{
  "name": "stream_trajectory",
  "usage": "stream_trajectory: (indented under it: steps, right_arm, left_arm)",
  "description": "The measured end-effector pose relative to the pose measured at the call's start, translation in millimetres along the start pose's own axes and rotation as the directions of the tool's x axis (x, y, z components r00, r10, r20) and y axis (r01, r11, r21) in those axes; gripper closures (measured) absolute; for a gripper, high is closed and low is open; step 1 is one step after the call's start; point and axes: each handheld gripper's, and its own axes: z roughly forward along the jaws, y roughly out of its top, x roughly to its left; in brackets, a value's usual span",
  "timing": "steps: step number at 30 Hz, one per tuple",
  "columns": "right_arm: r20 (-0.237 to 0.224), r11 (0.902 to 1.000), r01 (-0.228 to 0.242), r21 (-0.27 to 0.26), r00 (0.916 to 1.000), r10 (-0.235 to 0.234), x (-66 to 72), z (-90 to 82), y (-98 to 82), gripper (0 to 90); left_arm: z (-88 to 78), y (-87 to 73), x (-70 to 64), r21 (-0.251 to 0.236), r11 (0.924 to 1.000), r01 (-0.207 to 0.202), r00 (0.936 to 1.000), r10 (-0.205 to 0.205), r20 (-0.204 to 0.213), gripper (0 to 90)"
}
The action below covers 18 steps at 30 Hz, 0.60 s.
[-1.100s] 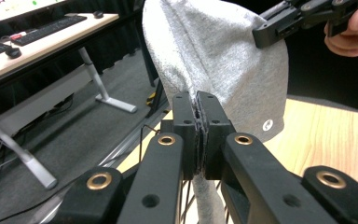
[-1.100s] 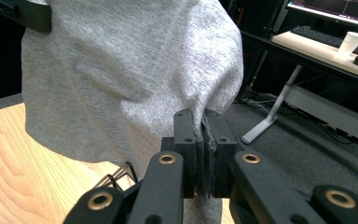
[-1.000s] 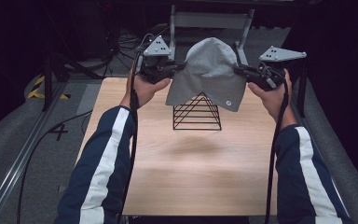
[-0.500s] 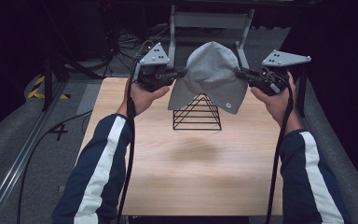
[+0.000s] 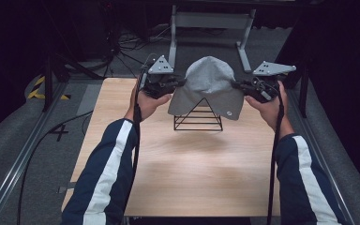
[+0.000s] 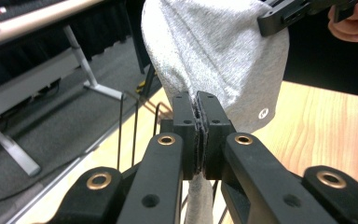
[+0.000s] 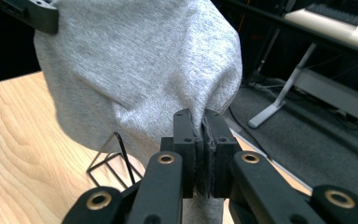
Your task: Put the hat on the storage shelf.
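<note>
Grey beanie (image 5: 209, 86), stretched open, over wire pyramid (image 5: 198, 118)

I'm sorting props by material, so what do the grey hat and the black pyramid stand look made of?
Grey hat: soft heathered knit fabric, matte, with folds that drape; probably cotton jersey.
Black pyramid stand: thin rigid wire rods, likely metal with a dark coating.
</note>
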Motion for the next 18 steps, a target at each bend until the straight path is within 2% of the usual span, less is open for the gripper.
stream_trajectory:
  steps: [5,11,18]
  right_arm:
    - [-0.012,0.9992,-0.018,0.035,0.9998,0.018,0.8,16.1,-15.7,85.4]
    - [-0.026,0.9973,-0.039,0.062,0.9988,0.041,3.3,29.1,-30.2,85.4]
    - [-0.032,0.9946,-0.042,0.095,0.9985,0.045,8.6,41.5,-43.9,85.4]
  left_arm:
    - [9.4,-17.4,2.9,0.020,0.9991,0.037,0.9993,-0.037,0.002,87.3]
    - [14.3,-28.9,3.0,0.044,0.9982,0.040,0.9992,-0.040,-0.006,87.3]
    - [22.3,-45.2,1.3,0.084,0.9956,0.043,0.9989,-0.042,-0.021,87.3]
